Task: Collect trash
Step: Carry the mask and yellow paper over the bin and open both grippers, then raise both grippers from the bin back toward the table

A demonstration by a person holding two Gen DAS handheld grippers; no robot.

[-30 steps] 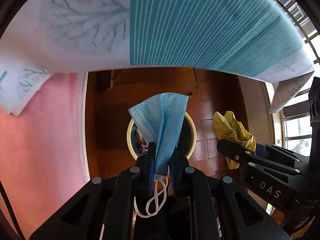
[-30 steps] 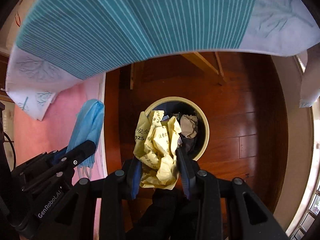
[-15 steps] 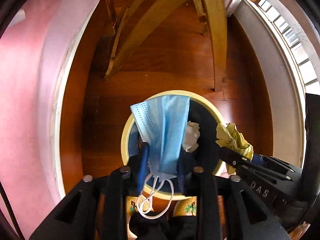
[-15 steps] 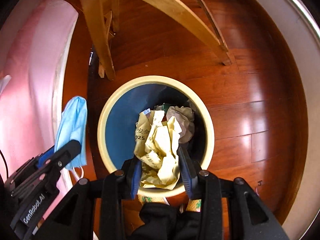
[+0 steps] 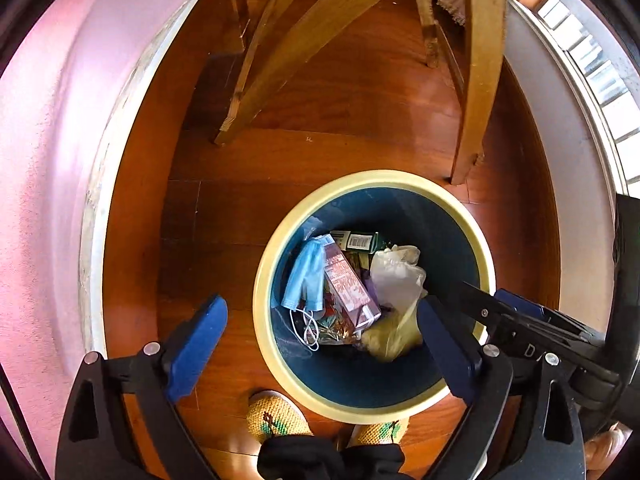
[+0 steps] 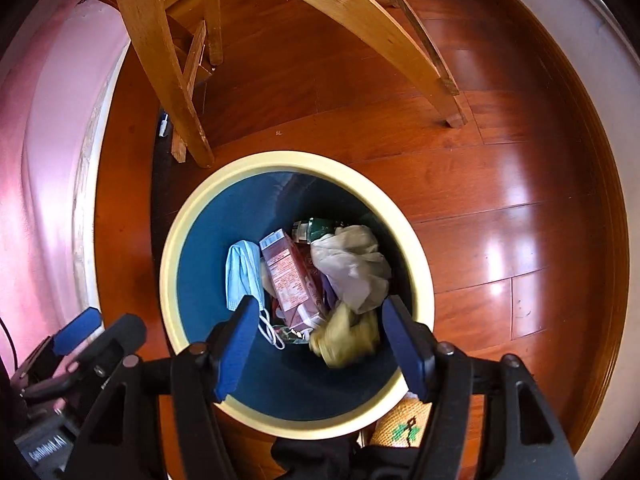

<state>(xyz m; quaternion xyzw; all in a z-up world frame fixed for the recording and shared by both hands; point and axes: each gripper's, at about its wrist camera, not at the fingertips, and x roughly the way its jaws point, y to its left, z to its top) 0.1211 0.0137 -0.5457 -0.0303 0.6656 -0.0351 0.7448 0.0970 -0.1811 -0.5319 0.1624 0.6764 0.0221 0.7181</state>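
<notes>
Nearest the cameras, the left gripper (image 5: 320,340) hung with its blue-padded jaws spread wide and holding nothing, above the near-left rim of the round trash bin with a cream rim and dark blue inside (image 5: 276,248). The right gripper (image 6: 320,344) hovered over the same bin's near edge, its jaws likewise spread apart and empty. Just below the bin's near rim showed a pair of woven tan slippers with green embroidery (image 5: 276,416).

Inside the bin, the crumpled yellow paper wad (image 6: 344,340) lay blurred at the near side, between the right gripper's fingers in that view. The pale blue surgical mask (image 5: 306,276) rested against the bin's left inner wall, its white ear loops trailing toward the near side. Beside it lay a pink-and-red printed carton (image 5: 348,284), then a crumpled whitish plastic bag (image 6: 352,268) toward the right, and a dark green package (image 5: 360,240) at the far side.

Beyond the bin, light wooden chair legs (image 6: 168,80) stood on the reddish wood floor (image 6: 500,200).
</notes>
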